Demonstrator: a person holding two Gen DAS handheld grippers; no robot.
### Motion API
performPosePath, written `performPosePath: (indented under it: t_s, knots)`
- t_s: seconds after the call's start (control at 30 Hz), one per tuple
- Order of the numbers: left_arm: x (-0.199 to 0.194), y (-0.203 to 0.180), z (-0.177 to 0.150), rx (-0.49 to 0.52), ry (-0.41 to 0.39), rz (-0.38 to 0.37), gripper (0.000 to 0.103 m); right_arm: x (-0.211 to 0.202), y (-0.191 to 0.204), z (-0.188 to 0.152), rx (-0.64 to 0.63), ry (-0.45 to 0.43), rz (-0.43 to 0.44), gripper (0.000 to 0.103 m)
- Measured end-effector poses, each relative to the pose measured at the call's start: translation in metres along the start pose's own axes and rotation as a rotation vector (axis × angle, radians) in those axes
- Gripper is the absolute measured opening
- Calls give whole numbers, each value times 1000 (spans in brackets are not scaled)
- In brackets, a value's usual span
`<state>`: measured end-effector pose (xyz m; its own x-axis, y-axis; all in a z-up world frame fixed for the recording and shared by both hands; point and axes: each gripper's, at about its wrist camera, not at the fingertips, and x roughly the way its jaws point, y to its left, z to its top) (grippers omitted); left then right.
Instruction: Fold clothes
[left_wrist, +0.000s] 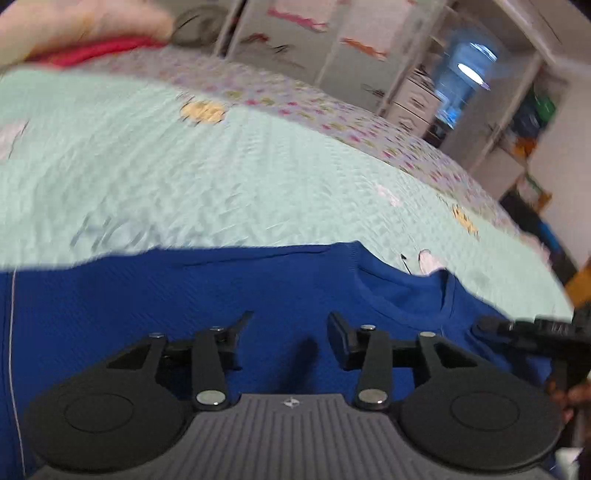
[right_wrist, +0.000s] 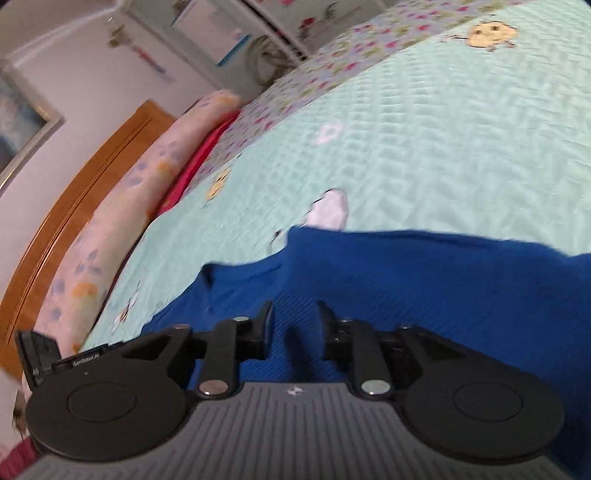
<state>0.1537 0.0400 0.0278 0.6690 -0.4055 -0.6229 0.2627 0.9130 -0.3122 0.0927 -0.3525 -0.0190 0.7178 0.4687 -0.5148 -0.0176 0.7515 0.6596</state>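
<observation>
on the left, your left gripper (left_wrist: 291, 325) hangs over the blue shirt (left_wrist: 184, 306), tipped downward, its fingers spread with only cloth showing through the gap; nothing is pinched. the shirt lies spread on the pale green quilt (left_wrist: 184, 166) on the bed, its far edge running across the left wrist view and its neck opening (left_wrist: 402, 295) a little to the right of the fingers. a thin pale line (left_wrist: 13, 332) runs down the shirt at the far left; whether it is a seam or piping i can't tell.

judging by the ribbed knit and the way the edges ripple, this shirt is light, soft and floppy. it will sag and crease wherever you lift it, and a single layer can slide out of a loose pinch. take it at an edge or a shoulder, not mid-panel, and bite enough fabric that the hem doesn't slip free. the pictures are blurred, so fine folds are hard to read.

moving right, the tip of your right gripper (left_wrist: 517, 328) pokes in at the edge of the left view, just beside the shirt's right shoulder. in its own view the right gripper (right_wrist: 295, 317) also tilts down over the blue shirt (right_wrist: 424, 295), its fingers narrower than the left's but still apart, with no cloth caught between them. a rumpled corner of the shirt (right_wrist: 236, 273) sits just ahead and left of it, near a pillow (right_wrist: 122, 206) and a wooden headboard (right_wrist: 74, 177).
</observation>
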Motion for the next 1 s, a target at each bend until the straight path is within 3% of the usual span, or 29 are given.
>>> performPosePath:
  t_s: [0.07,0.13,0.17,0.23,0.27,0.3,0.37,0.4,0.43,0.47,0.57,0.63,0.77,0.83,0.9,0.93,0.97,1.0]
  knots:
    - [10,5,6,-27,-20,62,47,7,-2,6,8,-6,-41,22]
    - [17,11,10,-73,-40,107,47,5,-16,17,112,-61,-41,22]
    - [14,15,10,-132,-44,97,47,-1,-24,22,166,-101,-38,23]
    - [4,22,7,-255,-49,4,49,-14,-34,21,244,-174,39,25]
    - [0,21,4,-259,-52,-45,51,-20,-35,19,256,-187,76,25]
    - [-1,15,2,-218,-56,-49,53,-25,-36,16,259,-191,105,25]
    - [4,8,-3,-133,-41,28,57,-26,-35,11,218,-126,97,25]
    - [9,6,-7,-109,-37,56,56,-23,-35,8,192,-92,47,19]
    - [10,2,-11,-91,-49,79,57,-20,-37,5,171,-71,-19,5]
    - [10,-6,-14,-65,-57,113,57,-21,-42,3,191,-74,-46,0]
    - [13,-37,-22,73,-48,238,60,-35,-48,0,301,-169,-89,0]
    - [3,-46,-31,127,-39,286,60,-46,-38,-4,277,-212,-139,4]
    - [-5,-51,-46,123,-45,297,62,-64,2,-24,128,-193,-120,21]
    - [-3,-53,-52,142,-66,308,62,-64,13,-34,78,-149,-99,21]
    - [-2,-53,-54,142,-83,312,63,-57,9,-35,59,-122,-159,21]
    - [-2,-53,-55,141,-90,312,63,-54,-1,-33,83,-125,-209,18]
    - [-2,-53,-56,140,-96,312,63,-55,-14,-30,145,-142,-227,0]
    - [-2,-54,-57,140,-101,311,64,-61,-22,-29,216,-178,-238,0]
